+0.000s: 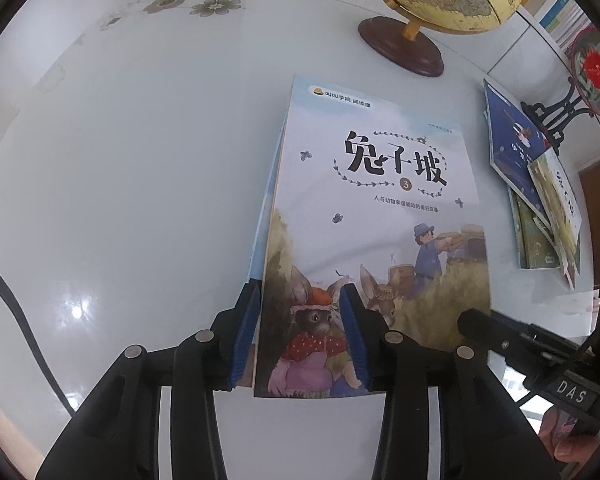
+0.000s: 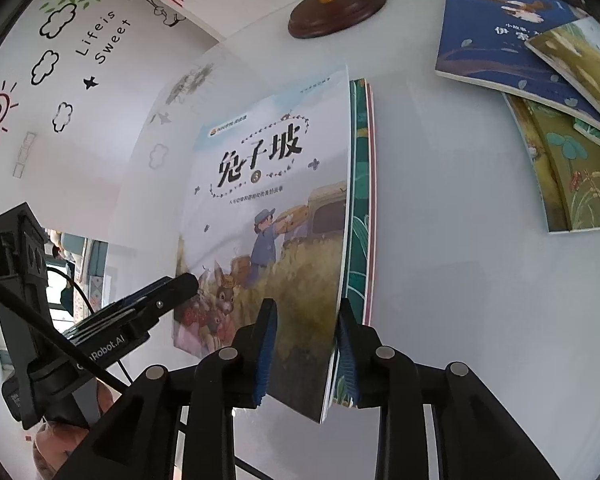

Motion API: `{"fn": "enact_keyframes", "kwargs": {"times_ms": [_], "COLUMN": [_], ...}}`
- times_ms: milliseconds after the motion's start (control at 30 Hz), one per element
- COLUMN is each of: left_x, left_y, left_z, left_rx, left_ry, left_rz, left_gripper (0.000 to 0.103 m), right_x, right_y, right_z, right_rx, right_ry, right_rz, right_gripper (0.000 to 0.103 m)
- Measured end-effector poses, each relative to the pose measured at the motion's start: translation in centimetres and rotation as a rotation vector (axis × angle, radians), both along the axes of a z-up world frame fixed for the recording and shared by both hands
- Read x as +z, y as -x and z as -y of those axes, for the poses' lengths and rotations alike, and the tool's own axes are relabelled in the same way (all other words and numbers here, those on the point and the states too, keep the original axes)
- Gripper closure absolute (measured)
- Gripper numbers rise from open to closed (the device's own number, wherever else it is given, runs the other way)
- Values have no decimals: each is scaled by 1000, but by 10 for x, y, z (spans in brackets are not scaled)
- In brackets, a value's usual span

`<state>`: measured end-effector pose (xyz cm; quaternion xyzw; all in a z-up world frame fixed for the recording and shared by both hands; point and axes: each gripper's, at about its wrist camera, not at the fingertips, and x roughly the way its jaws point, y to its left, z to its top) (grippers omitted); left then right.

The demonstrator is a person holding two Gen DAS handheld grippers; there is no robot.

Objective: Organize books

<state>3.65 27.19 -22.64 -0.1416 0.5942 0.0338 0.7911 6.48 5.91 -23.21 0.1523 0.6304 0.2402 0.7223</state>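
My left fingers [image 1: 296,336] and right fingers [image 2: 306,354] straddle the near corners of the rabbit storybook [image 1: 376,220], both released, atop a small stack on the white bench [image 1: 140,200].

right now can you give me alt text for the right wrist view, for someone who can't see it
A stack of books, a rabbit picture book on top, rests on a white table with the right gripper straddling its near right corner, jaws open. The left gripper reaches the stack's left edge; a globe and loose books lie behind.
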Motion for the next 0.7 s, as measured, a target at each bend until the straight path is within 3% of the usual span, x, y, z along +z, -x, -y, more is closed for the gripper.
{"fn": "enact_keyframes", "kwargs": {"times_ms": [167, 400, 500, 700], "left_x": [4, 18, 26, 41], "left_y": [2, 2, 0, -10], "left_z": [-2, 11, 22, 52], "left_rx": [22, 15, -8, -65], "left_ry": [-5, -49, -62, -100], "left_rz": [-4, 12, 35, 71], "left_gripper": [64, 64, 64, 64], "right_x": [-7, -3, 1, 25], "right_y": [6, 15, 19, 23], "right_z": [3, 11, 17, 40], "right_rx": [-1, 13, 21, 25], "right_ry": [-15, -23, -3, 72], "right_rz": [-56, -64, -67, 12], "right_gripper": [71, 70, 64, 60]}}
